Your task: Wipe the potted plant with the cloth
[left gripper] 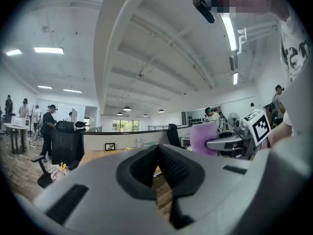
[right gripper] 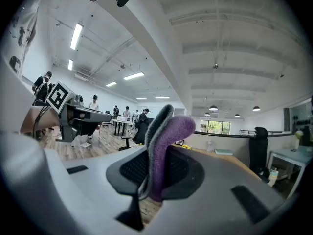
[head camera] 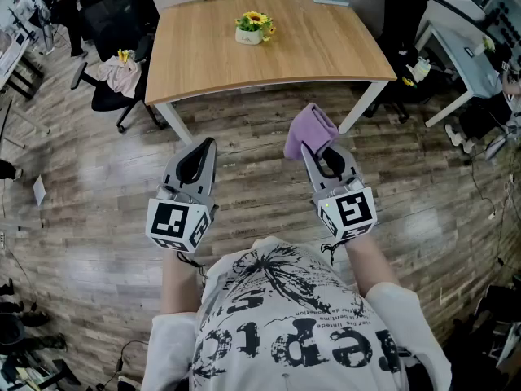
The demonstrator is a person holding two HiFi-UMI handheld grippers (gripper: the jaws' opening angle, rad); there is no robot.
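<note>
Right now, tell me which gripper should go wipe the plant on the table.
Right. The right gripper clamps the purple cloth; the left gripper is shut and empty. Both are short of the plant.

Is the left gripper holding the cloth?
No, the purple cloth is clamped in the right gripper; the left gripper is shut, empty.

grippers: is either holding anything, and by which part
The right gripper is shut on the purple cloth, pinching its folded lower part; the rest sticks out past the jaws. The left gripper is shut, empty.
</note>
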